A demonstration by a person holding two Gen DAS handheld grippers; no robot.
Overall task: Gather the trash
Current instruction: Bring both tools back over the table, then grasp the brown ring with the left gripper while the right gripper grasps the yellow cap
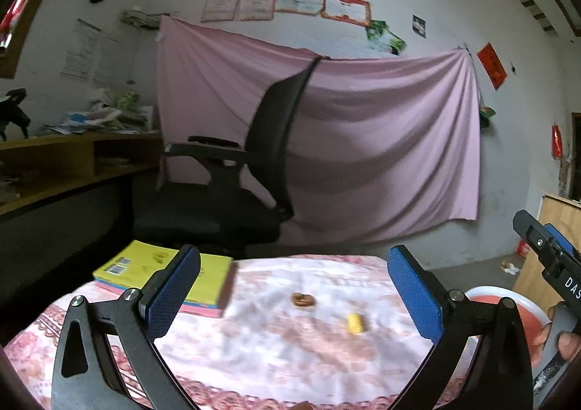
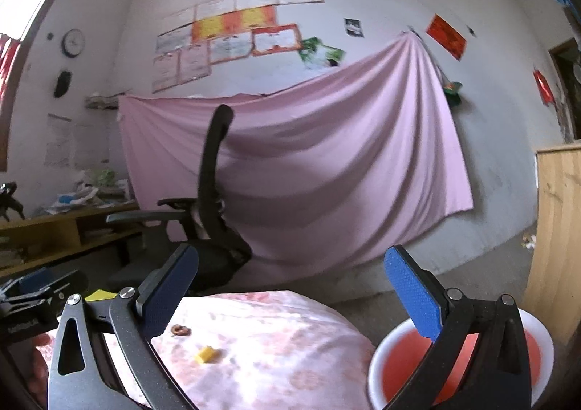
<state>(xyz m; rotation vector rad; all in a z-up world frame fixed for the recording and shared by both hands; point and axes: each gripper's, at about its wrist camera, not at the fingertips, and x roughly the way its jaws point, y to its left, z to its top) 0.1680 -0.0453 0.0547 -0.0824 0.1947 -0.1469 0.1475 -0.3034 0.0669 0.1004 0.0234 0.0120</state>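
Observation:
On the pink floral tablecloth (image 1: pixel 272 348) lie two scraps: a brown ring-shaped bit (image 1: pixel 302 300) (image 2: pixel 180 330) and a small yellow piece (image 1: pixel 354 323) (image 2: pixel 205 354). My left gripper (image 1: pixel 293 295) hangs open above the cloth, with both scraps seen between its blue pads (image 1: pixel 173 295) and nothing held. My right gripper (image 2: pixel 290 295) is open and empty too, off the table's right edge. Its right finger stands over a red bucket with a white rim (image 2: pixel 379 355) (image 1: pixel 486 292). The right gripper's body (image 1: pixel 552 257) shows at the right of the left wrist view.
A yellow book on a pink one (image 1: pixel 163 273) lies at the table's far left. Behind the table stands a black office chair (image 1: pixel 254 163) before a pink sheet (image 1: pixel 363 141) on the wall. A low wooden shelf (image 1: pixel 72 163) runs along the left; a wooden board (image 2: pixel 559 228) stands right.

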